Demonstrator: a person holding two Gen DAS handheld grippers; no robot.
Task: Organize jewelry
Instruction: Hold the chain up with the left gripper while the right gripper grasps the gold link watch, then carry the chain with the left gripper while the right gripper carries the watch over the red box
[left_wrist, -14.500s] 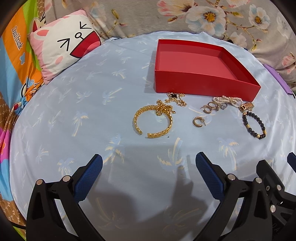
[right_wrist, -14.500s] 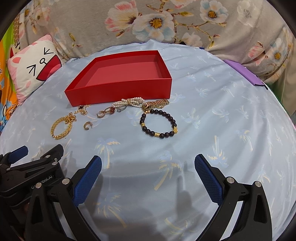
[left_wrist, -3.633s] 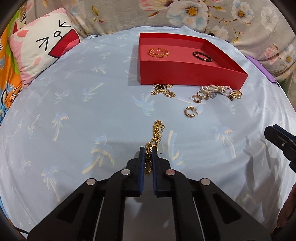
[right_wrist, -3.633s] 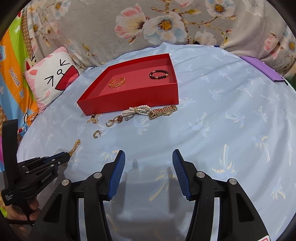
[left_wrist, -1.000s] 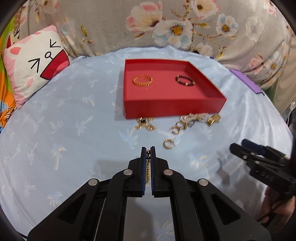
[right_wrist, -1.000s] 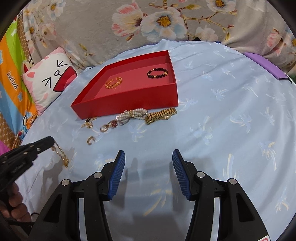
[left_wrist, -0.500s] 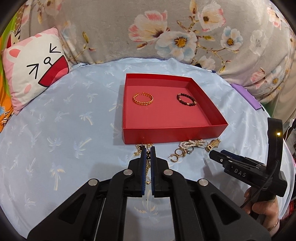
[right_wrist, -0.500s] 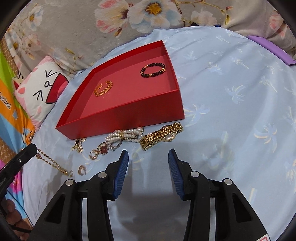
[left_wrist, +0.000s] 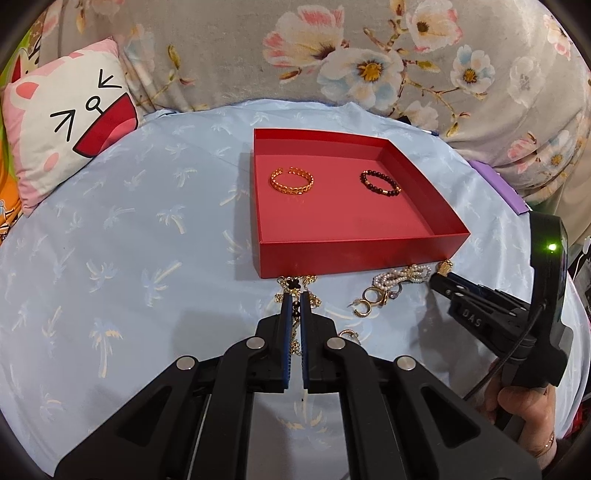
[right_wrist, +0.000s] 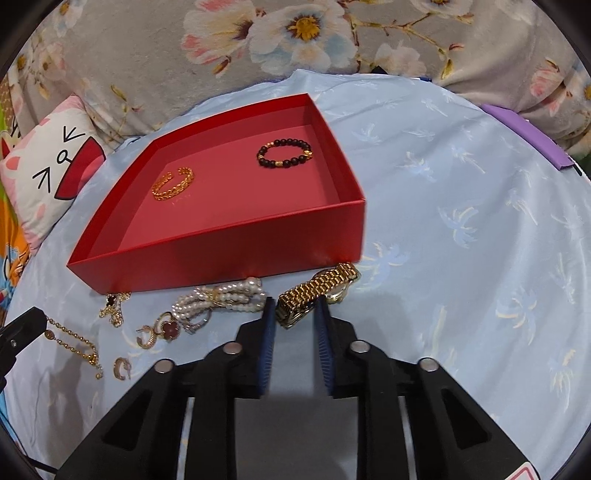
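A red tray (left_wrist: 362, 249) (right_wrist: 221, 264) lies on the blue cloth and holds a gold bangle (left_wrist: 291, 180) (right_wrist: 173, 187) and a black bead bracelet (left_wrist: 380, 182) (right_wrist: 284, 152). My left gripper (left_wrist: 294, 301) is shut on a gold chain (right_wrist: 74, 341), which hangs from its tip in front of the tray. My right gripper (right_wrist: 294, 310) is partly open, its jaws on either side of the near end of a gold watch (right_wrist: 317, 288). A pearl bracelet (right_wrist: 221, 297), earrings (right_wrist: 147, 338) and a black-flower necklace (right_wrist: 112, 304) lie along the tray's front wall.
A cat-face pillow (left_wrist: 70, 129) lies at the far left. A floral cushion (left_wrist: 369, 62) runs along the back. A purple flat object (right_wrist: 524, 136) lies at the right rear of the cloth. My right gripper's body (left_wrist: 491, 314) shows at the right of the left wrist view.
My left gripper has carried the gold chain forward to just before the tray. My right gripper has moved in on the gold watch and narrowed its jaws around its end.
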